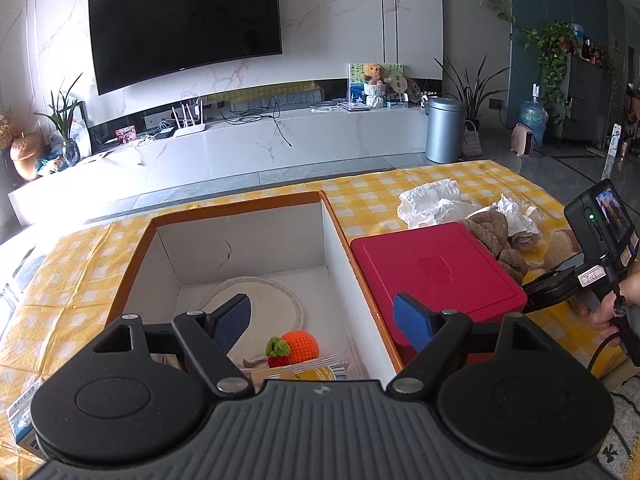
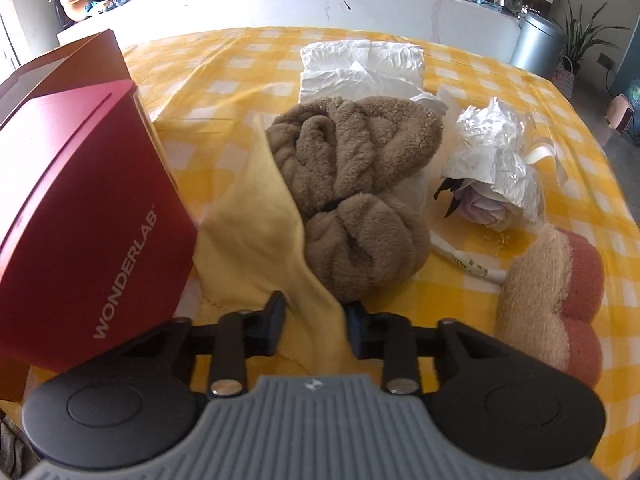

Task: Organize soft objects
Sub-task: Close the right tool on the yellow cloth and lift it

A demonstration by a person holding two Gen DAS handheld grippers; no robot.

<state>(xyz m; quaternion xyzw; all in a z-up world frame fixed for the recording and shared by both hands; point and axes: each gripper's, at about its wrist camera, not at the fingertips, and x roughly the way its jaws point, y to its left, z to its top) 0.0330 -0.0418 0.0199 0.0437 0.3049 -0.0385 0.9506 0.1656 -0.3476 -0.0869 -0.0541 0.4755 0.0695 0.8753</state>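
My left gripper is open and empty above an open cardboard box with white walls. In the box lie a round cream mat, a crocheted orange fruit and some packets. My right gripper has its jaws closed on a fold of a pale yellow cloth on the table. Just beyond it lies a brown fluffy towel, which also shows in the left wrist view. A loofah sponge with a pink side lies at the right.
A red Wonderlab box stands left of the cloth, beside the cardboard box. White crumpled tissue lies at the back, a wrapped rose at the right. A yellow checked cloth covers the table.
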